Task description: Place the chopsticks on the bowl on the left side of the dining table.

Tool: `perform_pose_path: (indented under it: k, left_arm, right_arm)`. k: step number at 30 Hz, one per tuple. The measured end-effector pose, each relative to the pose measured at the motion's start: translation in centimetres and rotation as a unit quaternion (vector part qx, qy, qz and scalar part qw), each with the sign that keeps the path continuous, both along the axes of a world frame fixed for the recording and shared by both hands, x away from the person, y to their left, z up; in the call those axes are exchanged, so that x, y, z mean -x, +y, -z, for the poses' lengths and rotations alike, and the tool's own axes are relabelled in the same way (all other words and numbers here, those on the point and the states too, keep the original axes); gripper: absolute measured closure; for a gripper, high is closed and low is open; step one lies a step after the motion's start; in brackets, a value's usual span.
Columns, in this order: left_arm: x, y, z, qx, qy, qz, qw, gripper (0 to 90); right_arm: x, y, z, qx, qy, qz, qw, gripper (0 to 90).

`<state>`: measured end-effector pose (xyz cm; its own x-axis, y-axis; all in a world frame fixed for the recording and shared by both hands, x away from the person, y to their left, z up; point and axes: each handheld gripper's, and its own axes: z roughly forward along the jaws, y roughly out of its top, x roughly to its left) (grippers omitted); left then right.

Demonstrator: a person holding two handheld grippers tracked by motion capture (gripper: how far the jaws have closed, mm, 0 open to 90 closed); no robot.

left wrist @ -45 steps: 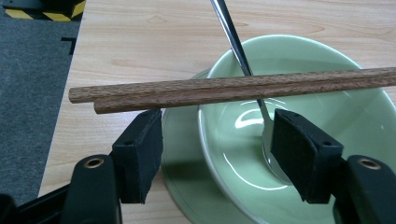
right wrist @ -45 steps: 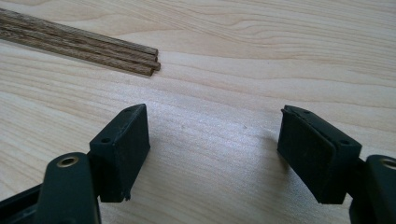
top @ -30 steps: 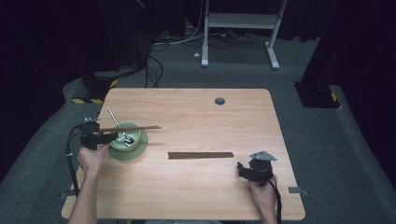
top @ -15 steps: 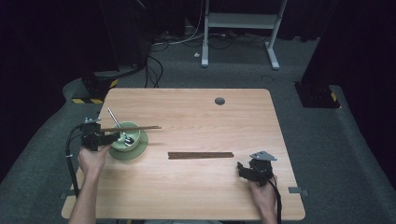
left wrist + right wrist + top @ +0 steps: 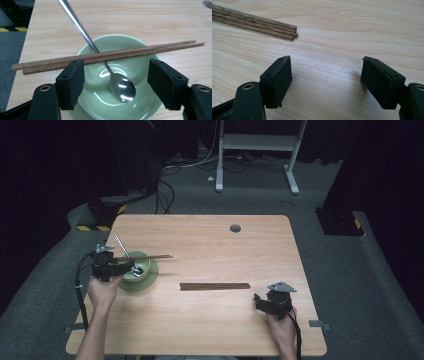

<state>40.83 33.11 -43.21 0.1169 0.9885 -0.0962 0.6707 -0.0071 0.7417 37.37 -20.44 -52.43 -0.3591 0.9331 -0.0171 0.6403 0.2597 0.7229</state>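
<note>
One pair of chopsticks [image 5: 107,55] already lies across the bowl [image 5: 140,110] with the spoon [image 5: 122,87]; the darker pair [image 5: 215,286] waits on the desk [image 5: 210,330]; both grippers' fingers [image 5: 71,82] gape, empty.

Pale green glazed ceramic bowl [image 5: 117,75]: glossy, smooth, strong highlights. Polished steel spoon [image 5: 120,86]: mirror finish. Light brown wooden chopstick pair [image 5: 107,55] across the rim: matt, fine grain. Darker wooden stick bundle [image 5: 254,22]: matt, coarse grain. Light wood-grain tabletop [image 5: 332,32]: smooth, low sheen.
</note>
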Motion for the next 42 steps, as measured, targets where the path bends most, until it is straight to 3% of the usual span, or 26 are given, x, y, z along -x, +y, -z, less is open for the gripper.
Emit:
perform_pose_path:
  k: [9, 25, 38, 42]
  left_arm:
    - [0.0, -1.6, -0.6, -0.001, -0.015, 0.018, 0.9997, 30.1]
    - [0.3, -3.2, -0.7, -0.001, -0.022, 0.04, 0.999, 29.0]
    - [0.6, -4.9, -0.8, -0.009, -0.036, 0.058, 0.9976, 28.4]
    - [0.8, -5.6, -0.8, -0.023, -0.04, 0.066, 0.9967, 28.4]
  right_arm:
    - [0.0, 0.0, 0.0, 0.0, 0.0, 0.0, 1.0, 24.5]
    - [0.0, 0.0, 0.0, 0.0, 0.0, 0.0, 1.0, 24.5]
    - [0.0, 0.0, 0.0, 0.0, 0.0, 0.0, 1.0, 24.5]
    - [0.0, 0.0, 0.0, 0.0, 0.0, 0.0, 1.0, 24.5]
